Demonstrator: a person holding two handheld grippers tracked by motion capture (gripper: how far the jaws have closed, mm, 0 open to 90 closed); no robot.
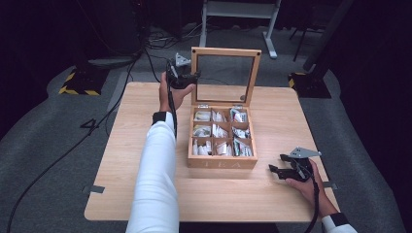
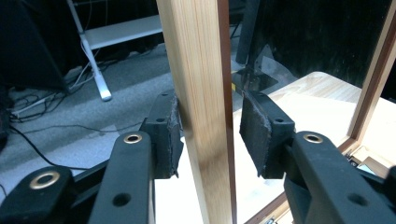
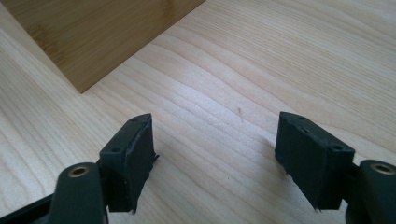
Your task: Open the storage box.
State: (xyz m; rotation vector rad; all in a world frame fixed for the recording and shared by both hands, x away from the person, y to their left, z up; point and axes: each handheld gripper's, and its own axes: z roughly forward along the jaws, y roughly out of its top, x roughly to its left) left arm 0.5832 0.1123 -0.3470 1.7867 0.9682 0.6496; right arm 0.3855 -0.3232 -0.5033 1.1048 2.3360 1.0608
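Note:
A wooden tea box [image 1: 222, 163] stands in the middle of the table [image 1: 131, 126], its compartments holding tea bags [image 1: 218, 131]. Its glass-paned lid [image 1: 226, 52] stands upright at the back. My left gripper [image 1: 193, 76] straddles the lid's left frame bar [image 2: 198, 70]. In the left gripper view my left gripper [image 2: 210, 130] has one pad against the wood and the other a narrow gap away, so it is open. My right gripper [image 1: 276, 163] rests open on the table to the right of the box. Between the pads of my right gripper [image 3: 215, 154] there is bare tabletop, with the box corner [image 3: 93, 32] ahead.
A white desk frame [image 1: 238, 9] stands on the grey floor behind the table. Cables [image 1: 63, 155] trail across the floor at left, beside a yellow-and-black striped base [image 1: 77, 83]. Bare tabletop lies left and in front of the box.

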